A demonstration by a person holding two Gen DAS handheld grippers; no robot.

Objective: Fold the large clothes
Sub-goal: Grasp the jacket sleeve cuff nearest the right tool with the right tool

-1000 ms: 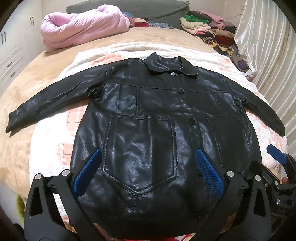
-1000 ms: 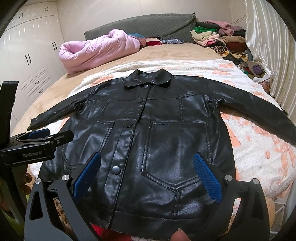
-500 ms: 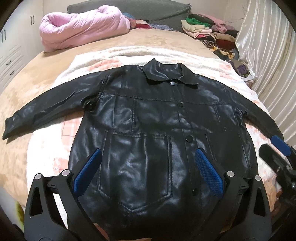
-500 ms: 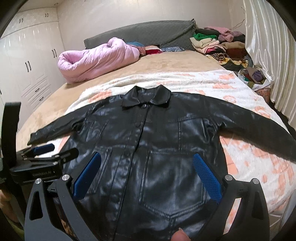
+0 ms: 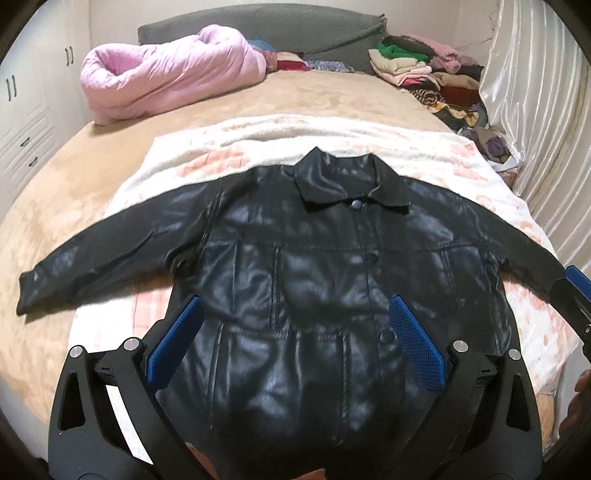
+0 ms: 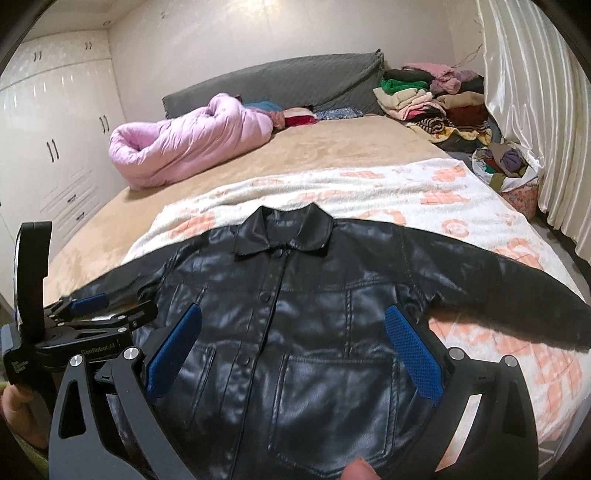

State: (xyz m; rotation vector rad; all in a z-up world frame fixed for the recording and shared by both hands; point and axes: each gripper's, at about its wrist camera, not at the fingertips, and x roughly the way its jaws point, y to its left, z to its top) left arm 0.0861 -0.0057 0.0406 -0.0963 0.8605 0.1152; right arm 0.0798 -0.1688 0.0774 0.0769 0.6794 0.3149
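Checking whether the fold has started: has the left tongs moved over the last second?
Yes. The left tongs have pulled back from the black leather jacket: its collar sat higher in the left wrist view, and more bed shows beyond it.

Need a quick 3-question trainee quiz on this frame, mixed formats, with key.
1. True or false: the jacket lies spread face up on the blanket, both sleeves out to the sides.
2. Multiple choice: the left gripper and right gripper are: A) both open, holding nothing; B) both shut on the hem; C) left shut on a sleeve, right open.
3. Fill in: the rolled bundle near the headboard is a ___ quilt.

Key: 1 true; 2 A; 3 pink.
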